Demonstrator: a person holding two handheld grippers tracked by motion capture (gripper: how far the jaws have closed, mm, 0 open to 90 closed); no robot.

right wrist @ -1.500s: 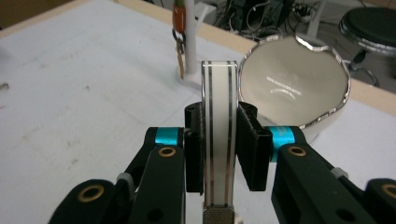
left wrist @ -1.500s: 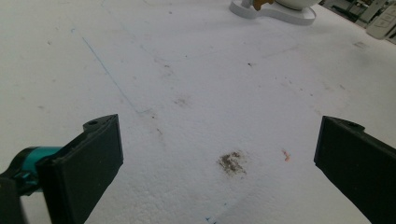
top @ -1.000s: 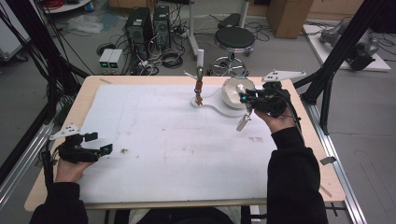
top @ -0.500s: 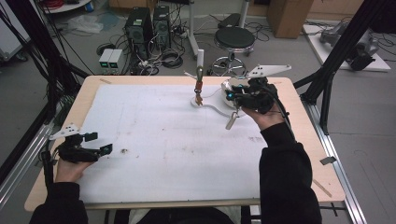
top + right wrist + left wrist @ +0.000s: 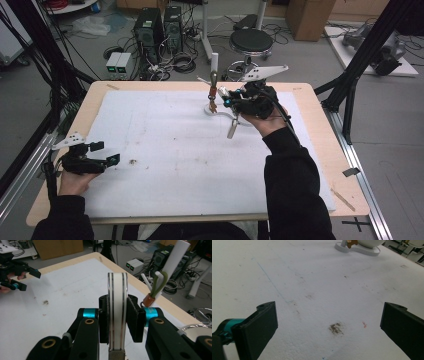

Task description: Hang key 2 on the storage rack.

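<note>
Near left: left tongs sit low on the counter's white cover, spread wide with nothing between them. There's just a brown smudge ahead.

Far centre-right: right tongs are clamped narrow on a white disc-headed tool. The disc is edge-on between the pads, and the knurled metal handle hangs down toward the counter, clear of it.

Just left of the tool is the white stand, whose post carries a green band and an orange piece. A white bowl sits on the stand's base.

My read: transport step, tool in the air at the stand. The next move needs the disc lined up over the bowl or base and a slow descent that keeps the handle off the post. Release only once it's seated. The left tongs look idle and could brace the base.
</note>
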